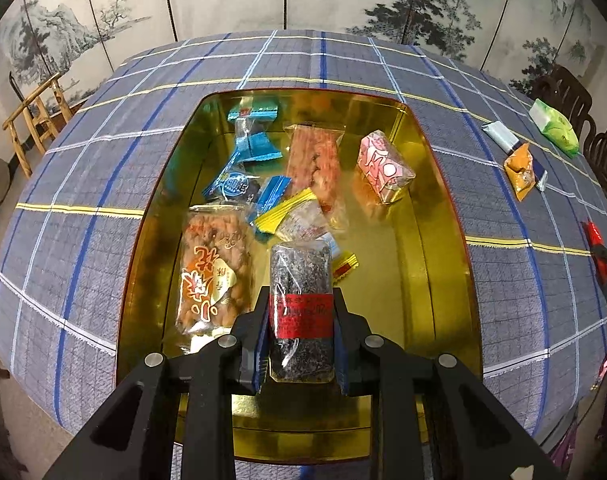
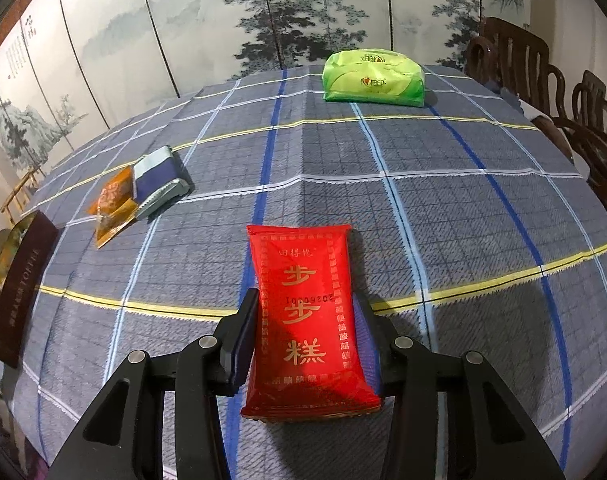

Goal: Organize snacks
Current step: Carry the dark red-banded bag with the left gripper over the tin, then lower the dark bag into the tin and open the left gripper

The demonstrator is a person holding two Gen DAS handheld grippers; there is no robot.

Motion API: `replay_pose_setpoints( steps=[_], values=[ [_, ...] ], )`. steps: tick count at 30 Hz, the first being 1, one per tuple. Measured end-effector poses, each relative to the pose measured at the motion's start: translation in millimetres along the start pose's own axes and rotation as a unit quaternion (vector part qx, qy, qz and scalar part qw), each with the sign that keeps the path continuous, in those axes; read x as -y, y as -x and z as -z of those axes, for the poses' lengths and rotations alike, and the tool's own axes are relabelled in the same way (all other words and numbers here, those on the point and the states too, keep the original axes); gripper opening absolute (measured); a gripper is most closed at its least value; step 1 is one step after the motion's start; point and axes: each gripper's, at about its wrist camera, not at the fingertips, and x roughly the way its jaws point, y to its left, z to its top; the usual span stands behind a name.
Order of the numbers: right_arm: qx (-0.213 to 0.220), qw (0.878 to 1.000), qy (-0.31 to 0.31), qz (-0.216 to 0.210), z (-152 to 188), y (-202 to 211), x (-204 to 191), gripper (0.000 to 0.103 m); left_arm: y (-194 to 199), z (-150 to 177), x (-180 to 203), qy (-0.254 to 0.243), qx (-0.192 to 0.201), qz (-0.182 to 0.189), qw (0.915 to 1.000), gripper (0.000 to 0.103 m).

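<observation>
My left gripper (image 1: 300,294) is shut on a dark seed bar with a red label (image 1: 299,268), held upright over the near part of an open gold tin (image 1: 403,264). Several snacks lie in the tin: a peanut bag (image 1: 213,268), blue wrappers (image 1: 255,140), a long reddish pack (image 1: 313,164), a pink pack (image 1: 383,166) and a yellow-edged pack (image 1: 291,212). In the right wrist view my right gripper (image 2: 306,296) is shut on a red packet with gold characters (image 2: 307,320), just over the checked tablecloth (image 2: 423,152).
On the cloth lie an orange packet (image 2: 113,204) and a pale blue packet (image 2: 161,182) side by side, with a green tissue pack (image 2: 373,76) at the far edge. The tin's maroon side (image 2: 19,292) is at the left. Dark wooden chairs (image 2: 563,92) stand at the right.
</observation>
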Motion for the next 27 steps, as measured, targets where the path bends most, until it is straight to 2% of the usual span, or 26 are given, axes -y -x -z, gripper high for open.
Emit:
replay_pose_setpoints(
  steps=[8, 12, 20, 27],
  values=[
    [0.016, 1.000, 0.012, -0.022, -8, 19, -23, 0.046, 10, 5, -4, 0.000, 0.014, -0.009, 0.9999, 0.025],
    [0.026, 0.998, 0.020, -0.048, -15, 31, -45, 0.046, 19, 7, -3, -0.005, 0.031, -0.024, 0.9992, 0.034],
    [0.037, 0.992, 0.052, -0.104, -28, 50, -102, 0.046, 40, 13, 2, -0.008, 0.063, -0.044, 0.9970, 0.038],
    [0.037, 0.978, 0.096, -0.183, -32, 67, -181, 0.046, 55, 18, 5, -0.011, 0.092, -0.073, 0.9930, 0.047]
  ],
)
